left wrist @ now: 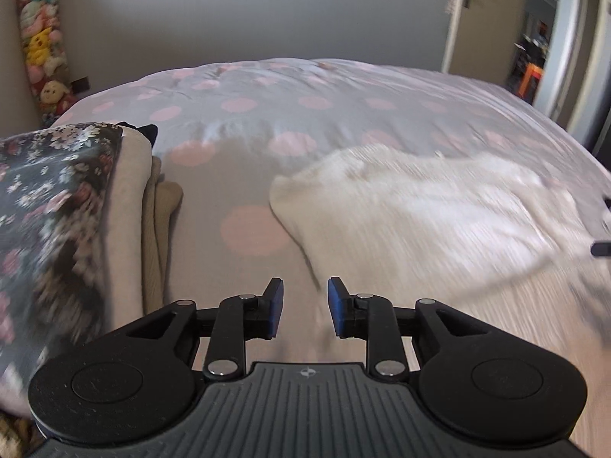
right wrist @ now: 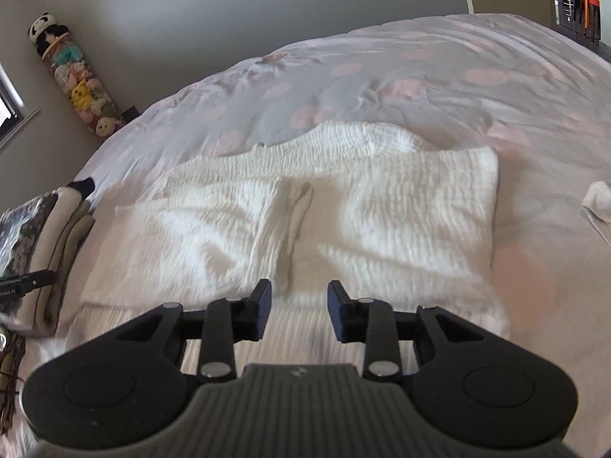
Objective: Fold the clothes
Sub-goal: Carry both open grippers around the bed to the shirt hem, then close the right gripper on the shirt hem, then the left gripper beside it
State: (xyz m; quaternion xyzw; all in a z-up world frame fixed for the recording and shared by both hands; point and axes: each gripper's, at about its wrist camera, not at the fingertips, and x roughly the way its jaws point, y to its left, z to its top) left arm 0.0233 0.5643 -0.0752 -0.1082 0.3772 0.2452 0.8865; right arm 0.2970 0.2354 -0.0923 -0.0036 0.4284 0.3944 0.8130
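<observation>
One white ribbed garment [right wrist: 298, 210] lies flat on the bed [right wrist: 420, 76], partly folded: a sleeve is laid inward across its middle, and a near layer runs under the right gripper [right wrist: 299, 311]. In the left wrist view the same garment [left wrist: 420, 206] sits right of centre, blurred.

Right gripper: jaws spread, nothing between them, hovering over the garment's near edge. Left gripper [left wrist: 305, 307]: jaws spread, empty, over bare cover just left of the garment's near-left edge.

One stack of folded clothes [left wrist: 126, 206] at the left side of the bed: a dark floral piece [left wrist: 46, 206] on top, beige layers beneath, a dark item at the far end. Exact count of layers cannot be told.

One small white item [right wrist: 595, 202] at the right edge, apart from the garment; type unclear.

Bed cover: grey with pink dots. One tall clear tube of plush toys [right wrist: 82, 84] in the far left corner, a panda on top. One door [left wrist: 481, 15] far right.

Writing: a white fragment on the black part at the left edge of the right wrist view, not readable with certainty.
</observation>
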